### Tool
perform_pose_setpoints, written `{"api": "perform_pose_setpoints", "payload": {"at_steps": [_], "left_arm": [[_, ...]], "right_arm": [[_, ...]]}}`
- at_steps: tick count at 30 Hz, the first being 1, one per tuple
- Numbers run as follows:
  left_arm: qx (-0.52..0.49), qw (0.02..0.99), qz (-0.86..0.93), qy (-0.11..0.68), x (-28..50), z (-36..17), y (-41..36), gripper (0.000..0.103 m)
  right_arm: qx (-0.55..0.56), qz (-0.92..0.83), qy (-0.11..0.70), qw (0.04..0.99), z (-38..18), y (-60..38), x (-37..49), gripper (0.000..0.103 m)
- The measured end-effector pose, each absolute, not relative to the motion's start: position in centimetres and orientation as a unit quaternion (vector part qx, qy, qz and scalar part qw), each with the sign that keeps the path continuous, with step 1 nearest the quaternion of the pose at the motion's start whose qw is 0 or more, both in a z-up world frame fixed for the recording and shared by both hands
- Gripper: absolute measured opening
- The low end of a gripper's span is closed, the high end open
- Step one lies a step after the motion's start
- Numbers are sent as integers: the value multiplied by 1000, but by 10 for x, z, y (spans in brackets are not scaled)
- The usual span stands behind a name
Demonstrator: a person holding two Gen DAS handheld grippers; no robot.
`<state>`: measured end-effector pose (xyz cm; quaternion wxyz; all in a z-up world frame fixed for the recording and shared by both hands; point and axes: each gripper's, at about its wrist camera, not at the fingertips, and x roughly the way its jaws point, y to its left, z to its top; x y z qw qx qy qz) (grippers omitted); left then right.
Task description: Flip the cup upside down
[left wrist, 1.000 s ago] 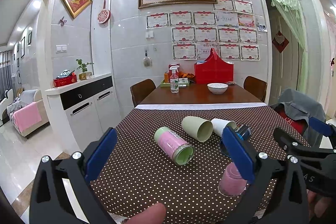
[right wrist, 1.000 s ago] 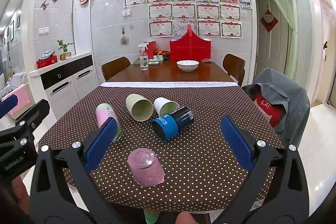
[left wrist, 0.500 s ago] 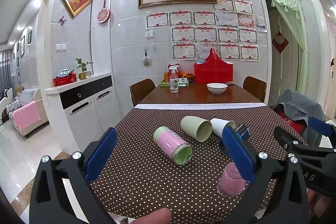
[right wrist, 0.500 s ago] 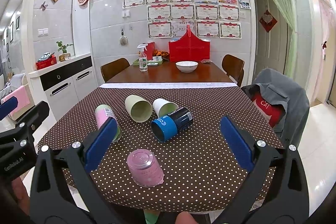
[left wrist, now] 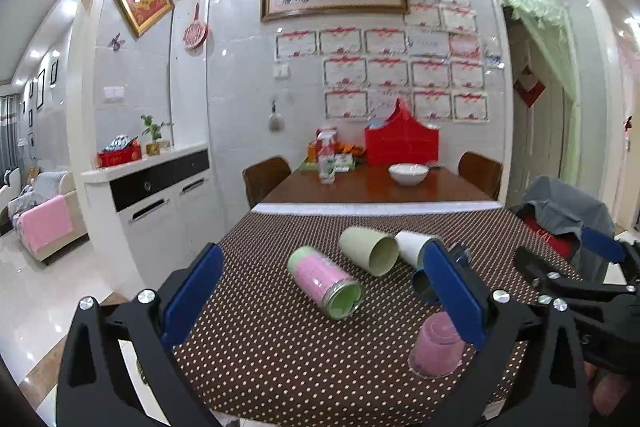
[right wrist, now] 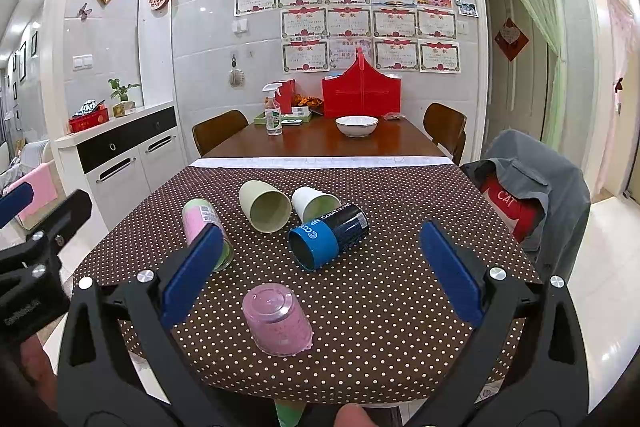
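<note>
A pink translucent cup [right wrist: 277,319] stands upside down near the front edge of the dotted brown tablecloth [right wrist: 380,299]; it also shows in the left wrist view [left wrist: 436,347]. Lying on their sides behind it are a pink-and-green cup [right wrist: 204,227], a pale green cup [right wrist: 264,205], a white cup [right wrist: 314,203] and a blue-and-black cup [right wrist: 328,235]. My right gripper [right wrist: 320,279] is open and empty, held back from the pink cup. My left gripper [left wrist: 320,297] is open and empty, at the table's left front, facing the pink-and-green cup [left wrist: 324,281].
Beyond the cloth, the wooden table [right wrist: 320,143] holds a white bowl [right wrist: 356,125], a spray bottle [right wrist: 273,111] and a red basket [right wrist: 360,93]. A chair with a grey jacket [right wrist: 536,195] stands at the right. A white cabinet [right wrist: 120,155] stands at the left.
Both grippers have drifted only slightly; the view of the cups has shifted a little. No cup has moved.
</note>
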<state>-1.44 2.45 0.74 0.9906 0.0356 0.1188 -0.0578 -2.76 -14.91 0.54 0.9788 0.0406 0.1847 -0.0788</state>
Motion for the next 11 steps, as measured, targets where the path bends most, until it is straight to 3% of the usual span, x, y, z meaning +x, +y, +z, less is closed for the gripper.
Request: {"api": "perform_pose_setpoints", "payload": {"at_steps": [11], "left_arm": [[40,990,-41,129,-9,9,24,99]], "right_arm": [[40,-79,185,979,5,-148,-27,97]]}}
